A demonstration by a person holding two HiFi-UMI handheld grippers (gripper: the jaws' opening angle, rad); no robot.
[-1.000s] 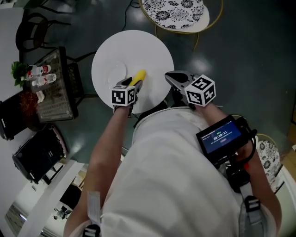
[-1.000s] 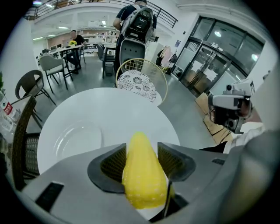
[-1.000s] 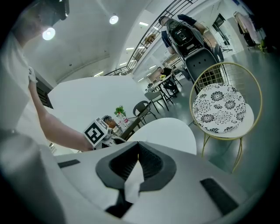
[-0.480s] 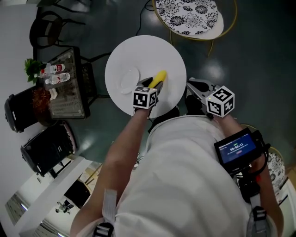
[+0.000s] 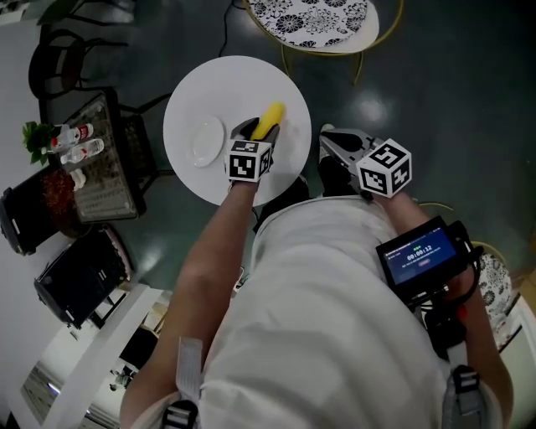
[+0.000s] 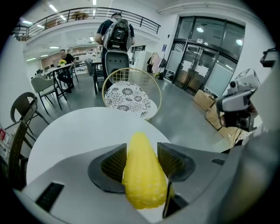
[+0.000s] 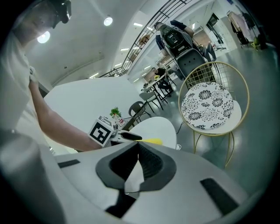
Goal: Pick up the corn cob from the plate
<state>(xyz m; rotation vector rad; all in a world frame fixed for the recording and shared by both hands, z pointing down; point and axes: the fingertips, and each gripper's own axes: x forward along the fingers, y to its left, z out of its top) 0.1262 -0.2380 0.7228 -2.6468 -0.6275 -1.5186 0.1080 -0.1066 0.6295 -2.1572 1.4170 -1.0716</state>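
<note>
Fingers (image 6: 112, 164) of my left gripper (image 6: 142, 158) are clamped on the corn cob (image 6: 142, 171). One ribbed pad bears on each flank, the thick end faces the camera, and the tapered tip projects forward past the pads. Status, read left to right in the head view: the plate (image 5: 207, 141) lies bare on the round white table (image 5: 191, 88). The cob (image 5: 270, 119) is to the plate's right and apart from it, carried in the left gripper (image 5: 255, 132) over the table top. I judge the grasp made and the cob off the plate. What may remain is to raise it further and hold it steady, because the left gripper view does not settle how far the cob stands above the table. My right gripper (image 5: 335, 141) has its pads together with nothing between them. It waits off the table's right rim, over the floor (image 5: 435, 100). Clearances: to the left, a side table (image 5: 92, 167) carrying bottles (image 5: 75, 138) stands near the rim, so travel that way is limited. The table's near rim runs just under my left gripper. Past the far rim a wire chair (image 5: 314, 21) with a patterned cushion stands near. Straight up and to the right, no obstruction is visible.
</note>
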